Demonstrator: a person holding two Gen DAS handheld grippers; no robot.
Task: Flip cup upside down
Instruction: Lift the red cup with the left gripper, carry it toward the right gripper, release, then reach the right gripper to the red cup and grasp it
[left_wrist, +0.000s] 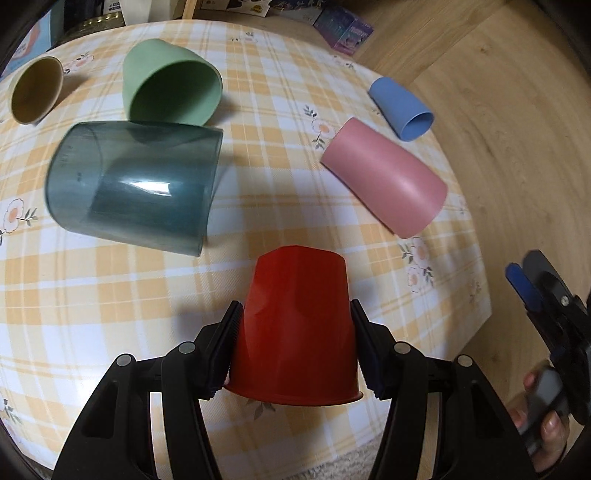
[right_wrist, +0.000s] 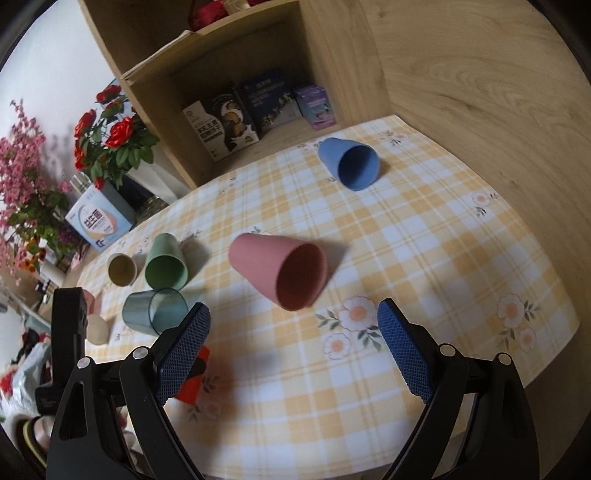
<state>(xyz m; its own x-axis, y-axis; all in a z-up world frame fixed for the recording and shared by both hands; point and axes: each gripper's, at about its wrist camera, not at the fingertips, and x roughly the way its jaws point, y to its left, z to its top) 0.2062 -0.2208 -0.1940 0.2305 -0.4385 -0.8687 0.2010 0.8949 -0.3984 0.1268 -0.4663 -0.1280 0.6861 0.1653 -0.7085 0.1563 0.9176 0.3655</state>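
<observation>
The red cup (left_wrist: 295, 328) sits upside down between the two fingers of the left claw (left_wrist: 295, 347), base up and rim down near the worktop's (left_wrist: 110, 295) near edge. Both pads press against its sides, so the left claw is clamped on it. Whether the rim touches the checked cloth or hangs just above it, I cannot tell. In the right wrist view only a sliver of the red cup (right_wrist: 194, 380) shows behind the right claw's left finger.

The right claw (right_wrist: 293, 347) stands with its blue pads wide apart and nothing between them, over the cloth near the near edge. In the left wrist view it (left_wrist: 528, 288) appears off the worktop's right edge, a hand (left_wrist: 543, 417) wrapped around its handle.

Further in, the other cups all lie on their sides. The pink cup (right_wrist: 280, 273) lies near the middle of the worktop, its mouth toward the right claw. The blue cup (right_wrist: 351, 164) lies toward the far right corner, well apart from the pink one. On the left side, the clear grey-blue cup (left_wrist: 133, 188) lies just in front of the green cup (left_wrist: 170, 88), and the olive cup (left_wrist: 35, 90) lies beside the green one near the left edge.

Beyond the far edge stands a wooden shelf (right_wrist: 332, 55) holding boxes (right_wrist: 255, 110), with red flowers (right_wrist: 110, 136) to its left.
</observation>
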